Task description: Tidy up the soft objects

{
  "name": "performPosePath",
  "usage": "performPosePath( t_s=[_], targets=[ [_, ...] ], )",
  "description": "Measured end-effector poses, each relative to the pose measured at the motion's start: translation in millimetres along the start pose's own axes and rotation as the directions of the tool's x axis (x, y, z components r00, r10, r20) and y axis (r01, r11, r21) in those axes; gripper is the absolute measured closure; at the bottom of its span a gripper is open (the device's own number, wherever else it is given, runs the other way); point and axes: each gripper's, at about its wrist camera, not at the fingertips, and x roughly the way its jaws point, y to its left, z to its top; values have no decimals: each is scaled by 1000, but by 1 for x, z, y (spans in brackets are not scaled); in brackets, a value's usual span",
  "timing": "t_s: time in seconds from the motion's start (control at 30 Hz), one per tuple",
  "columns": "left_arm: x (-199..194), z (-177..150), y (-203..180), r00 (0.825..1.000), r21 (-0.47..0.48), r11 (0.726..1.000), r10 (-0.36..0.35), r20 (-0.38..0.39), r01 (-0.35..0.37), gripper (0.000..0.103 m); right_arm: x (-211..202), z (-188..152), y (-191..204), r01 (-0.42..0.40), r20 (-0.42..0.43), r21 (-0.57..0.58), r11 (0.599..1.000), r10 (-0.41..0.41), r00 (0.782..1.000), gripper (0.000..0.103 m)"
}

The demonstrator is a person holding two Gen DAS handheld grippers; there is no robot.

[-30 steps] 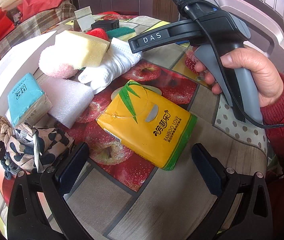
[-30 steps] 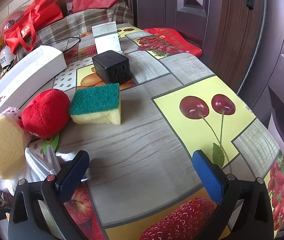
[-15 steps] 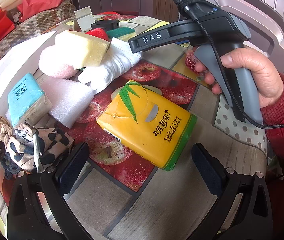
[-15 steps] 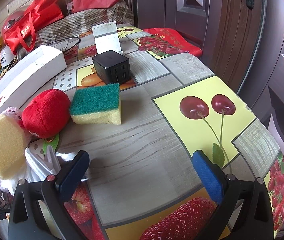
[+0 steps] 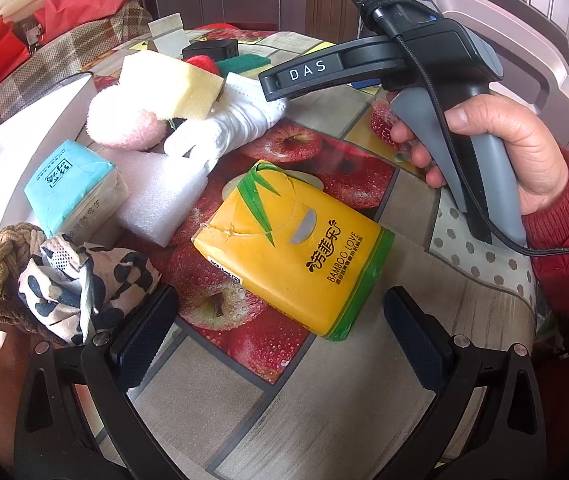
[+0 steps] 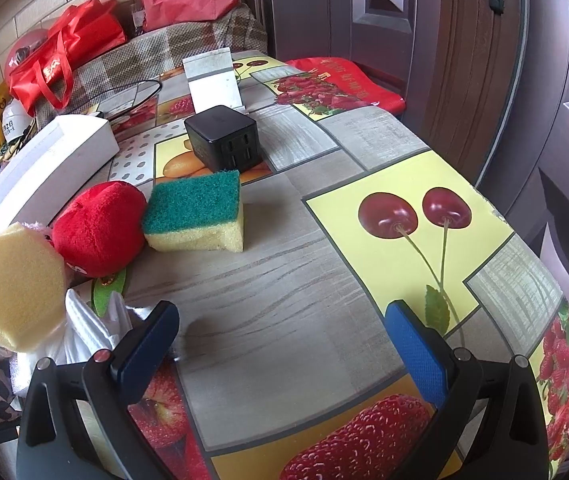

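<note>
Tissue packs [image 5: 296, 248] number two, sponges [image 6: 196, 212] two, grippers [image 5: 280, 328] two.

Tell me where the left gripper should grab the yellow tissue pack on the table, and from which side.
Probably across the short width, near the middle of the yellow tissue pack, coming straight down from above. It lies flat on the table, angled, just ahead of the open left gripper, so rotate the jaws to close on its long side faces. Being soft, it should compress slightly.

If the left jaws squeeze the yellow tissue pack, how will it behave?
The tissue pack probably dents easily: its wrapper is already creased. It looks light for its size, and the glossy wrapper may slip. Lying flat, it should not roll.
</note>
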Motion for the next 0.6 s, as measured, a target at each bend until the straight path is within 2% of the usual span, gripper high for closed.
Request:
performPosePath(
  t_s=[0.2,0.4,0.6],
  targets=[
    [0,0,0,1000,0,1000,0,0,0,1,-2,-1,-1,-3,4,9,1000,3,1000,0],
    [0,0,0,1000,0,1000,1,-1,-1,1,-12,-3,-27,-33,49,142,989,27,998,0],
    [0,0,0,1000,0,1000,1,-1,-1,1,-13,-4,-27,-29,48,147,989,22,999,0]
  ],
)
